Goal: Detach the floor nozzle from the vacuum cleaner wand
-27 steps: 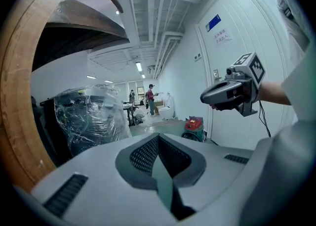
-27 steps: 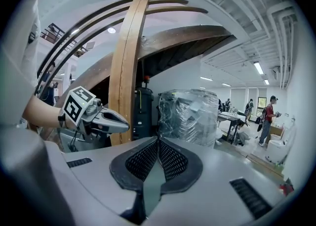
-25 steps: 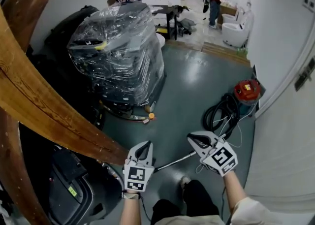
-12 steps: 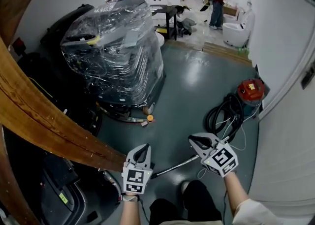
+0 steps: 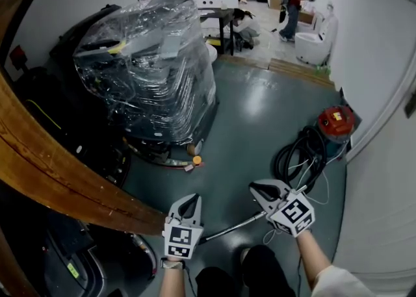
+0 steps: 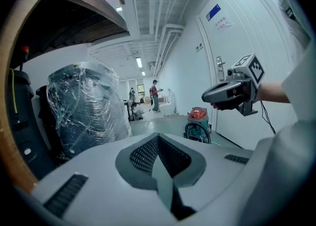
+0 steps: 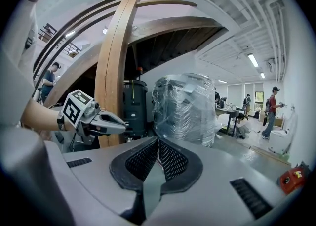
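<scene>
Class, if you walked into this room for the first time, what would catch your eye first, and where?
A bulky load wrapped in clear plastic stands mid-floor, with a curved wooden beam sweeping across the left. By the right wall sits a red vacuum cleaner with its coiled black hose; nearest the camera, the left gripper and right gripper are held out, shut.

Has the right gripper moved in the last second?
Yes. In the head view the right gripper has slid toward the bottom edge, away from the coiled hose; its tongs are shut and empty.
</scene>
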Available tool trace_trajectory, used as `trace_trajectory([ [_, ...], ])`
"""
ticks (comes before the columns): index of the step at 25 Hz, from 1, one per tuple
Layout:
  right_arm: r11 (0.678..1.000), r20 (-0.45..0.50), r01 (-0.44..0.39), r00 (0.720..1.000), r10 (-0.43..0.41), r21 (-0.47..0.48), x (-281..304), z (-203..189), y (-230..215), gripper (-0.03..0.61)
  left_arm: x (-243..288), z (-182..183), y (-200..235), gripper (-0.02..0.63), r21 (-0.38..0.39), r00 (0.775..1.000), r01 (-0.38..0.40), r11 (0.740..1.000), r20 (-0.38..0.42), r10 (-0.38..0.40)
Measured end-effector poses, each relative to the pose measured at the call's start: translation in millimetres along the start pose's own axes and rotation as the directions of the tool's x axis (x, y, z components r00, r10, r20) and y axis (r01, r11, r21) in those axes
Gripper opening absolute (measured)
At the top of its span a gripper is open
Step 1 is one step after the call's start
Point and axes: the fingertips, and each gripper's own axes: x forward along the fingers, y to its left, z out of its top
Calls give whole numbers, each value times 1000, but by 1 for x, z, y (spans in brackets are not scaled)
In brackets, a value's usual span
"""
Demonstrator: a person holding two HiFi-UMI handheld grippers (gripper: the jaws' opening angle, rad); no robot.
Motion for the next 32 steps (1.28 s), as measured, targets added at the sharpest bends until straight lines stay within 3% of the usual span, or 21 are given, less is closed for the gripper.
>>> trace_trajectory([
  [11, 999, 53, 36, 998, -37, 21, 44, -91, -23, 31, 48, -94, 2, -2, 14, 1000, 12, 1000, -4, -12],
  [21, 999, 62, 35, 997, -35, 12, 83, -183, -7, 31, 81, -201, -4, -2, 7, 1000, 5, 1000, -15, -5],
  [32, 999, 52, 25, 998, -23, -35, 84, -232, 16, 31, 74, -261, -9, -2, 5, 1000, 4, 1000, -20, -4],
])
